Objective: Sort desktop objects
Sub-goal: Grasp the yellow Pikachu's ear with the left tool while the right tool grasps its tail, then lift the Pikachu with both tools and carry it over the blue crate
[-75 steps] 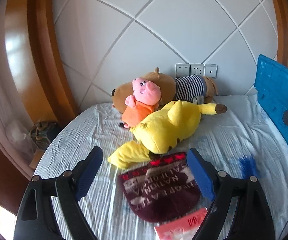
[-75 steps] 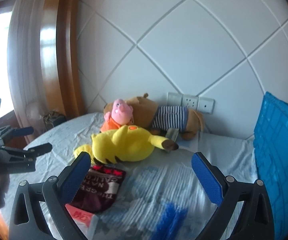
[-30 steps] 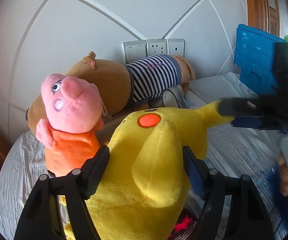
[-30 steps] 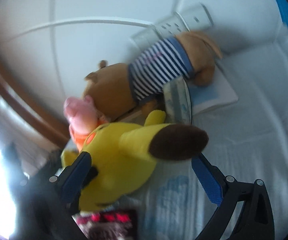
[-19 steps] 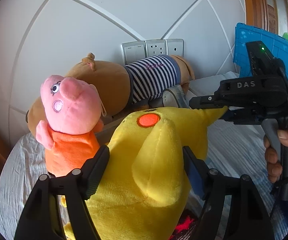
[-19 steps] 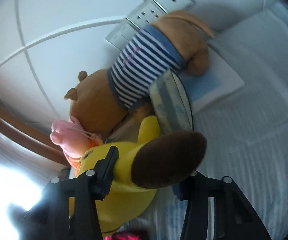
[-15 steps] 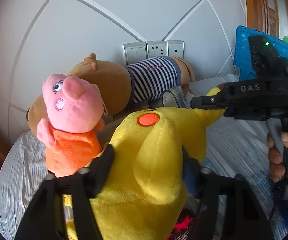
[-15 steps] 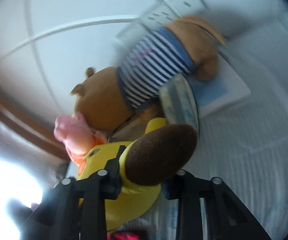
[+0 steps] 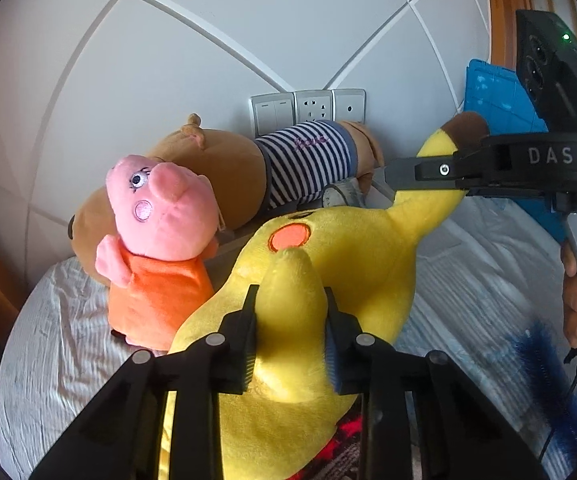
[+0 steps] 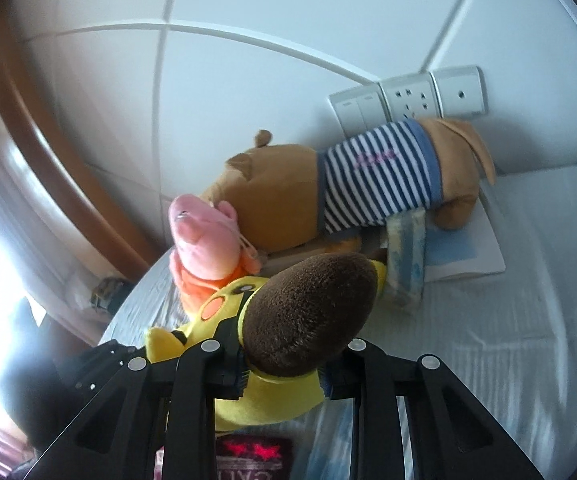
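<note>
A yellow Pikachu plush [image 9: 352, 264] lies in the middle of the white-covered table [image 9: 60, 344]. My left gripper [image 9: 290, 344] is shut on one of its yellow limbs. My right gripper [image 10: 282, 364] is shut on its brown-tipped ear [image 10: 312, 312], which it holds lifted; that gripper also shows in the left wrist view [image 9: 428, 172] at the right. A pink pig plush [image 9: 160, 236] in an orange dress stands left of the Pikachu. A brown bear plush [image 9: 272, 168] in a striped shirt lies behind, against the wall.
A blue crate [image 9: 504, 120] stands at the right. A dark red cloth with lettering [image 10: 254, 458] lies under the Pikachu's near end. A blue brush [image 9: 544, 364] lies at the right front. A booklet [image 10: 460, 256] and a roll [image 10: 404, 264] lie by the bear. Wall sockets [image 9: 310, 112] are behind.
Both grippers came in from apart and closed: the left on a limb of the Pikachu, the right on its brown-tipped ear. The ear has risen off the table.
</note>
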The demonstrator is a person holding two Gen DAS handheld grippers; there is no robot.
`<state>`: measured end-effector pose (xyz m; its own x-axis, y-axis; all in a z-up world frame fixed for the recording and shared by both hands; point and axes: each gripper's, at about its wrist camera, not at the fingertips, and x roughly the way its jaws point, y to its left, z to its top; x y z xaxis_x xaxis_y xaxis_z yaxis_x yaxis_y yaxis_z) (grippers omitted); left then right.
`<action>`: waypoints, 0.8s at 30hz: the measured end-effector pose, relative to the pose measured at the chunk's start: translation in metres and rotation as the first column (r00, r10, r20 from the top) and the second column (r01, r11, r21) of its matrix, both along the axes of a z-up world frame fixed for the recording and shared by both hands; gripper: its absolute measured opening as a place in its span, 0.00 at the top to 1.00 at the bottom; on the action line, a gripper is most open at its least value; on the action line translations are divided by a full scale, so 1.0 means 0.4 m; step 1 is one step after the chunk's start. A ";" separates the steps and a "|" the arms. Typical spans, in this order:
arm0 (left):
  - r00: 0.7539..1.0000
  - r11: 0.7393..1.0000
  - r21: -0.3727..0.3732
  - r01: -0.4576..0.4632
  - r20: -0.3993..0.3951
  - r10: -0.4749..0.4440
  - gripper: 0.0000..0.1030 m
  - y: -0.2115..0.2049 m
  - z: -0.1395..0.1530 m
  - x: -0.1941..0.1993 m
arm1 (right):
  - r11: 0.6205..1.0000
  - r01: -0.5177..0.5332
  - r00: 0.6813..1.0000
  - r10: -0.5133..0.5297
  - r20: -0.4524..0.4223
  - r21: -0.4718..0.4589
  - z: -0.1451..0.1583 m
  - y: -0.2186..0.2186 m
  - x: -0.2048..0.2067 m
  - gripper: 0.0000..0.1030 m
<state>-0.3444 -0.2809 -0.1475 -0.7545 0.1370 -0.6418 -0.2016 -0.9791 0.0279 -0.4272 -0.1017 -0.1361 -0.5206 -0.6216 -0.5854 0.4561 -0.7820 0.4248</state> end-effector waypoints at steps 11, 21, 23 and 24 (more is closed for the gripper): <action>0.999 0.999 0.030 0.015 -0.036 -0.014 0.77 0.029 0.083 0.089 | 1.000 -0.013 0.997 0.014 -0.072 0.008 0.107 0.022 0.090 0.76; 0.992 0.997 0.045 0.060 -0.114 -0.054 0.77 0.115 0.224 0.197 | 1.000 0.008 0.983 -0.007 -0.184 0.001 0.284 0.091 0.213 0.76; 0.989 0.996 0.048 0.077 -0.133 -0.070 0.77 0.142 0.254 0.216 | 1.000 0.020 0.978 -0.018 -0.209 0.006 0.320 0.113 0.236 0.76; 0.987 0.995 0.049 0.085 -0.139 -0.078 0.77 0.154 0.266 0.223 | 1.000 0.027 0.975 -0.024 -0.220 0.008 0.336 0.124 0.246 0.76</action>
<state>-0.2554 -0.2195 -0.0412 -0.8194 0.2335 -0.5236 -0.2785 -0.9604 0.0076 -0.3289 -0.0520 -0.0016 -0.6531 -0.6005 -0.4614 0.5173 -0.7987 0.3073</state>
